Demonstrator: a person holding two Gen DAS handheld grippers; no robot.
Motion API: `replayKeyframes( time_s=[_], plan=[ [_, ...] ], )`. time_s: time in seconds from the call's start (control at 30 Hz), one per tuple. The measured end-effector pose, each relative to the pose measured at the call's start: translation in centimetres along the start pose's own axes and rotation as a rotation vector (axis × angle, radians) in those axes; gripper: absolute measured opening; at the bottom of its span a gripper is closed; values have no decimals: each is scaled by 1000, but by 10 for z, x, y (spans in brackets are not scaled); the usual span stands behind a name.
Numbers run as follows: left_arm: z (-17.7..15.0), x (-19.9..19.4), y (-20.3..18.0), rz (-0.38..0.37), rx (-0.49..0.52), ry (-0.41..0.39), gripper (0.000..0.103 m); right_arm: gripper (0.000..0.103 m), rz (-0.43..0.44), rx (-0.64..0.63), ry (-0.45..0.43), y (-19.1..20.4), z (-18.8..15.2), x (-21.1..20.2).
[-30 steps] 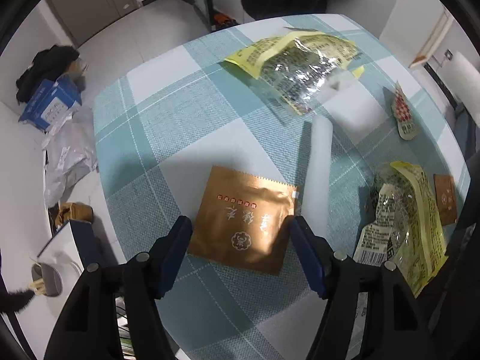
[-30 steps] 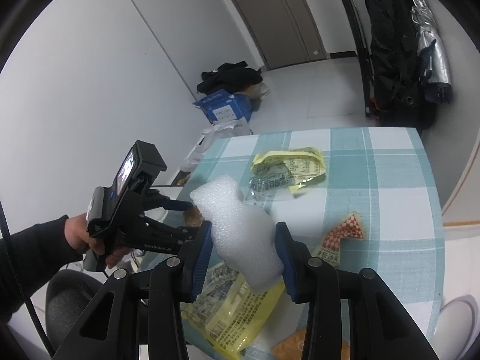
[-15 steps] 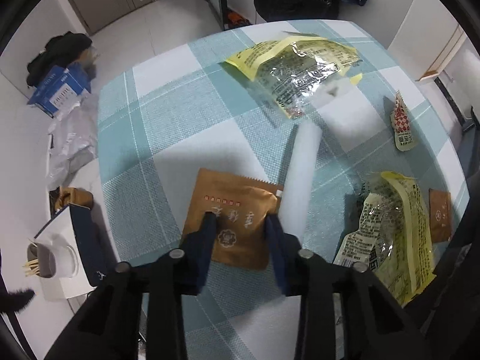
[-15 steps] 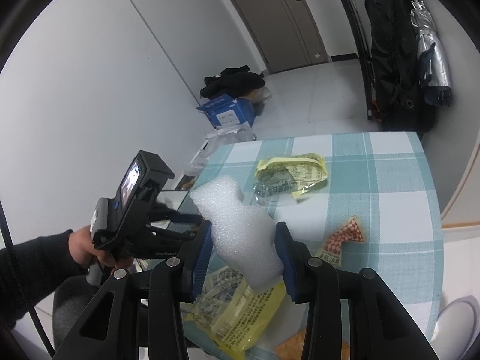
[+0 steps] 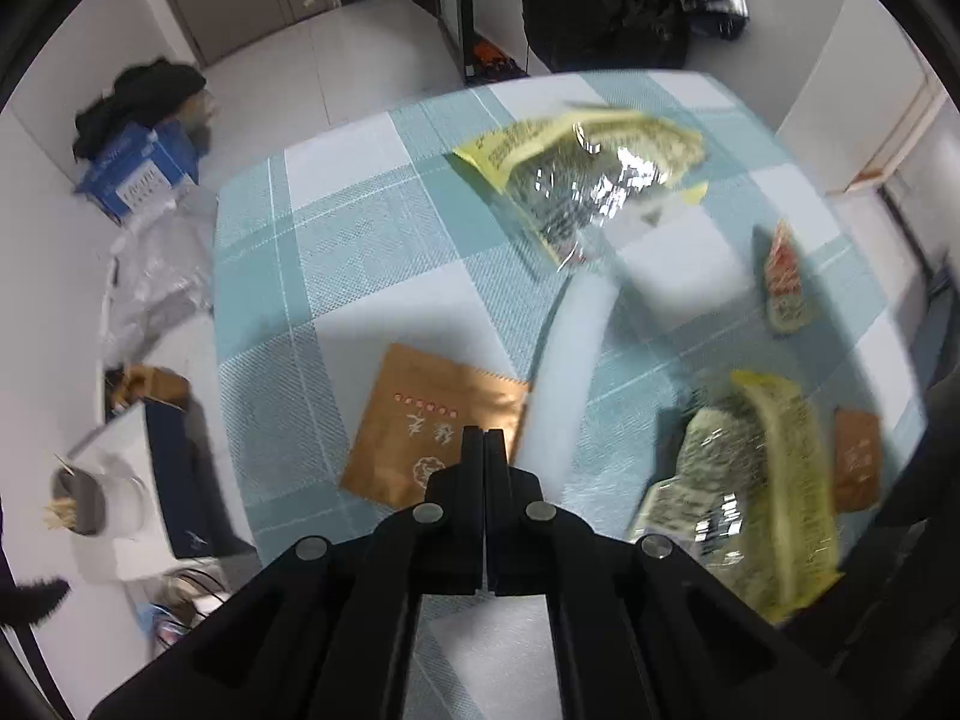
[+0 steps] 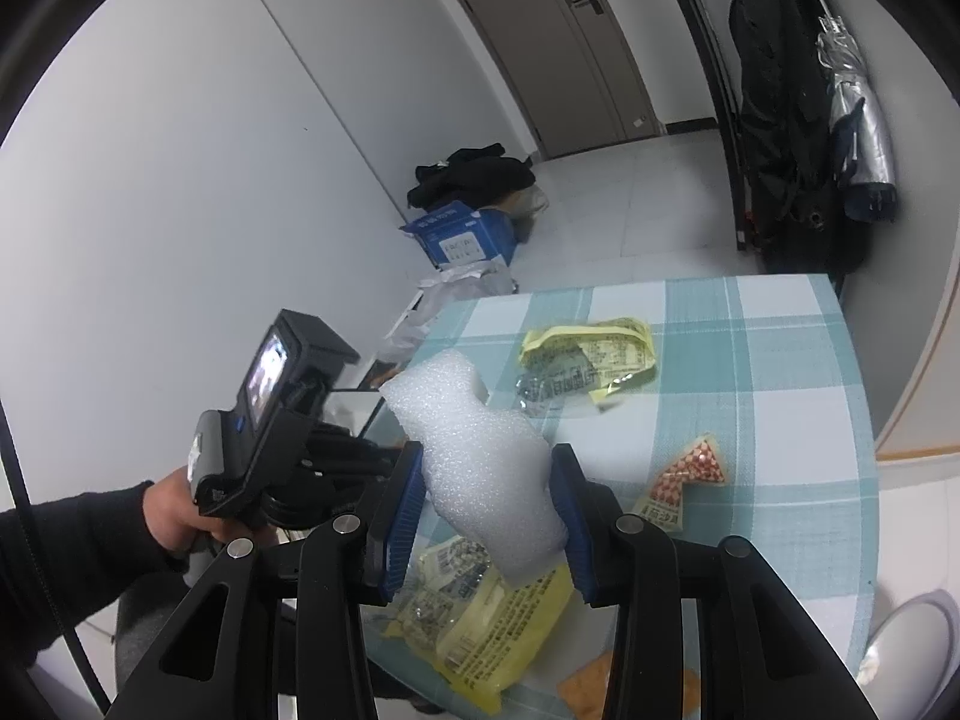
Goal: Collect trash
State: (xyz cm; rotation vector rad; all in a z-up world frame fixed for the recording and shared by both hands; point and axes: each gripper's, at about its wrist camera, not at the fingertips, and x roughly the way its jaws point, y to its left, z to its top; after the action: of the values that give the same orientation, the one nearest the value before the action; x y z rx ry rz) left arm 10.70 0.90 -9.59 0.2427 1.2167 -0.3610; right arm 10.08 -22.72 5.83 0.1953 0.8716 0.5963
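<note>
My left gripper (image 5: 485, 435) is shut, its fingers pressed together above the brown packet (image 5: 414, 414). The packet looks flat on the checked tablecloth (image 5: 360, 240), and I see none of it pinched. My right gripper (image 6: 487, 450) is shut on a white foam piece (image 6: 486, 468), held above the table; the foam shows as a blurred white strip (image 5: 564, 372) in the left wrist view. Loose on the cloth lie a far yellow wrapper (image 5: 576, 180), a near yellow wrapper (image 5: 750, 498), a red-and-white sachet (image 5: 783, 282) and a small brown packet (image 5: 855, 462).
A person's hand (image 6: 174, 516) holds the left tool at the table's left edge. Beside that edge stand a white box and a toothpick holder (image 5: 78, 504). A blue carton (image 5: 144, 174) and dark clothes lie on the floor; coats (image 6: 792, 120) hang behind the table.
The left jaws went from wide open around the brown packet to fully shut, and the left gripper rose slightly. The right gripper kept still with the foam.
</note>
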Motion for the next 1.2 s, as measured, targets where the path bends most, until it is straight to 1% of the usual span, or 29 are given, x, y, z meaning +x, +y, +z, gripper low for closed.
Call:
replayKeyframes(
  time_s=[0.03, 0.07, 0.1, 0.13, 0.17, 0.2, 0.23, 0.27, 0.33, 0.4, 0.47, 0.5, 0.6, 0.67, 0.8, 0.83, 0.9, 0.97, 1.0, 1.03, 1.07, 1.1, 1.17, 1.2],
  plan=[
    [2, -3, 2, 16, -3, -9, 0, 41, 0, 0, -1, 0, 0, 0],
    [3, -6, 3, 50, 5, -32, 0, 41, 1, 1, -1, 1, -1, 0],
    [4, -7, 5, 54, 15, -39, 0, 41, 4, 4, 1, 1, -1, 0],
    [3, -5, 5, 48, 20, -26, 2, 41, 6, 5, 2, 1, -1, 0],
    [3, -1, 7, 40, 16, -3, 14, 41, 7, 4, 2, 1, -2, 0],
    [3, 3, 9, 33, 13, 25, 22, 41, 7, 1, 2, 1, -2, -1],
    [3, 9, 12, 40, 20, 39, 39, 41, 7, -1, 1, 2, -2, -1],
    [2, 12, 12, 60, 32, 39, 51, 41, 7, -2, 0, 2, -2, -2],
    [-1, 19, 10, 68, 61, 53, 63, 41, 7, -4, 1, 1, -2, -3],
    [-1, 20, 15, 50, 50, 51, 70, 41, 5, 0, 0, -1, -2, -3],
    [-1, 22, 22, 30, 37, 62, 86, 41, 6, 9, 3, -2, -1, -2],
    [-2, 24, 24, 10, 38, 70, 87, 41, 9, 15, 4, -3, -1, -2],
    [-2, 27, 28, 14, 51, 69, 96, 41, 10, 17, 4, -3, 0, -1],
    [0, 31, 32, -4, 53, 71, 99, 41, 14, 16, 5, -3, 0, -2],
    [0, 31, 31, -27, 96, 46, 98, 41, 14, 11, 7, -2, -1, -2],
    [-1, 31, 30, -34, 96, 44, 96, 41, 14, 12, 7, -3, -1, -2],
    [-1, 27, 31, -50, 93, 39, 85, 41, 14, 15, 8, -4, 0, -2],
    [-1, 23, 30, -75, 93, 31, 64, 41, 14, 17, 7, -4, 0, -1],
    [-1, 20, 26, -79, 94, 34, 61, 41, 14, 19, 8, -4, 0, -1],
    [-2, 18, 21, -80, 99, 43, 56, 41, 15, 21, 10, -4, 0, 0],
    [-2, 17, 17, -76, 107, 45, 48, 41, 17, 23, 12, -4, 1, 1],
    [-2, 15, 12, -76, 118, 47, 44, 41, 19, 24, 14, -3, 0, 2],
    [-1, 14, 5, -88, 125, 51, 9, 41, 20, 21, 16, -2, 1, 4],
    [0, 15, 2, -91, 124, 64, 3, 41, 19, 17, 17, -1, 1, 4]
  ],
)
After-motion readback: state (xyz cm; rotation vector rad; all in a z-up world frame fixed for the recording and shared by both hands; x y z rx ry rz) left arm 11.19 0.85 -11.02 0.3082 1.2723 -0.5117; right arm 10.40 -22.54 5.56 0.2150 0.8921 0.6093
